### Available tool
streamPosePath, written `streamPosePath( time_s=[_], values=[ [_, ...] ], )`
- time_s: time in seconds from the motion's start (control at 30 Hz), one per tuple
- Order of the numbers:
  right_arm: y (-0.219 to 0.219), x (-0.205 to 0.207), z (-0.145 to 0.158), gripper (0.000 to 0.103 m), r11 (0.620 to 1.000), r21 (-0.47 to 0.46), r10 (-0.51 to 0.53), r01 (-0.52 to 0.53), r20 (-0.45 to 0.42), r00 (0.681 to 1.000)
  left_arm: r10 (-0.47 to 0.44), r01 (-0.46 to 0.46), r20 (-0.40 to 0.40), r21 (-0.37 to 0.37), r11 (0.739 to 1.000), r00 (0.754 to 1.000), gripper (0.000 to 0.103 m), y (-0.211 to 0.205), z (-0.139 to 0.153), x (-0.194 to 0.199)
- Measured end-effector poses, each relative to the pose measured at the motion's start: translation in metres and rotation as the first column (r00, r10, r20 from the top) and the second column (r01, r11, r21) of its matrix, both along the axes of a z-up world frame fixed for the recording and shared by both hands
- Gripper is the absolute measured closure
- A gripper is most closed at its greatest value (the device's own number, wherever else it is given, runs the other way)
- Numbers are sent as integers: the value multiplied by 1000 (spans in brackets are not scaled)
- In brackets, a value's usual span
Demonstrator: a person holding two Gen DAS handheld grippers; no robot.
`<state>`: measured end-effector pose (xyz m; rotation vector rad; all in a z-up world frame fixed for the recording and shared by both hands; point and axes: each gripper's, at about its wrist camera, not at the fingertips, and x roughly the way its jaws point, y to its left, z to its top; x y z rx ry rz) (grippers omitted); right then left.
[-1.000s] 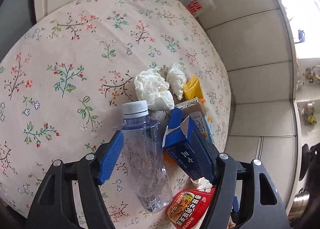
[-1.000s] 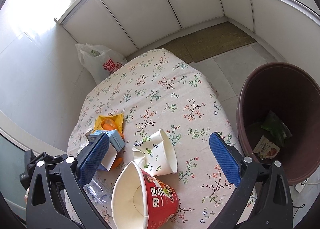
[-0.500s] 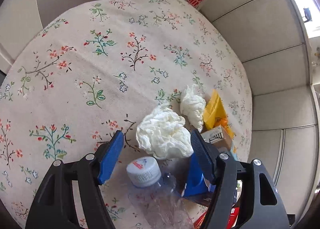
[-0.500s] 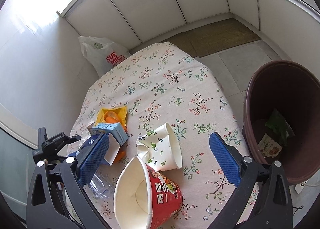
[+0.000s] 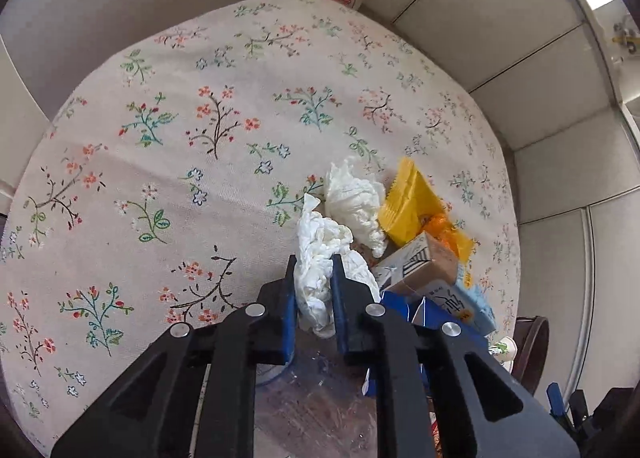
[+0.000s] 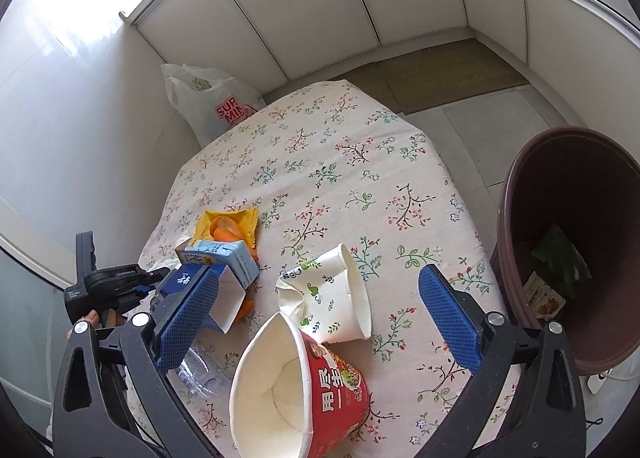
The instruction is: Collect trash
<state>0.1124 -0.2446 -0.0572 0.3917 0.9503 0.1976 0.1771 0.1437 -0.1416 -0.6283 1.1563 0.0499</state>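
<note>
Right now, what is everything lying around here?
crumpled tissue: one, white, between the closing left tongs
second tissue: one, white, just beyond
snack wrapper: one, yellow, beside the tissues
milk carton: one, pale blue, near wrapper
paper cup: one, white, on its side
noodle cup: one, red, on its side
plastic bottle: one, clear, crushed
bin: one, brown, beside table
plastic bag: one, white, on floor
left tongs: blue-padded
right tongs: blue-padded, open
</note>
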Motion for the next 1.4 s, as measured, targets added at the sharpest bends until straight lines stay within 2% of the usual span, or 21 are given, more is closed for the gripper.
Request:
streamPosePath(
  time_s=[0.17, 0.37, 0.53, 0.7, 0.8, 0.9, 0.97, 1.03, 1.1, 1.17, 1.23, 1.27, 1.4],
  values=[
    [2, -4, 5, 7, 1000, 17, 9, -10, 17, 1000, -10, 13, 106, -22, 1000, 994, 88, -2, 41, -19],
    [14, -11, 15, 7, 998, 31, 54, -55, 49, 997, -27, 32, 224, -17, 999, 974, 88, -8, 89, -53],
    [32, -19, 21, 7, 982, 127, 133, -138, 43, 990, -7, 14, 330, -19, 1000, 944, 88, -10, 128, -89],
    [61, -15, 29, 7, 970, 139, 198, -198, 14, 980, -18, -36, 437, 114, 993, 899, 88, -16, 164, -129],
    [94, 1, 38, 7, 966, 90, 244, -242, -18, 970, -27, -58, 491, 158, 986, 871, 88, -17, 182, -139],
    [143, 24, 49, 7, 946, -38, 321, -322, -30, 947, -34, -97, 555, 205, 974, 831, 88, -16, 201, -147],
    [178, 39, 48, 7, 913, -130, 383, -387, -57, 922, -35, -117, 591, 218, 969, 806, 88, -13, 211, -153],
    [216, 55, 39, 7, 874, -215, 425, -436, -97, 900, -31, -127, 611, 214, 969, 791, 88, -8, 216, -155],
    [249, 70, 24, 9, 834, -270, 462, -482, -136, 876, -26, -131, 624, 203, 970, 781, 88, -2, 220, -157],
    [279, 83, 6, 17, 798, -306, 487, -518, -178, 855, -15, -131, 632, 184, 974, 775, 88, 4, 224, -158],
    [301, 92, -11, 29, 774, -315, 506, -550, -217, 835, -3, -136, 640, 168, 976, 768, 87, 13, 226, -159],
    [312, 98, -22, 31, 761, -325, 508, -561, -238, 828, 0, -139, 642, 166, 976, 766, 87, 15, 228, -160],
    [334, 112, -53, 35, 748, -335, 503, -573, -277, 819, 13, -142, 645, 148, 979, 764, 87, 24, 228, -162]
  ],
)
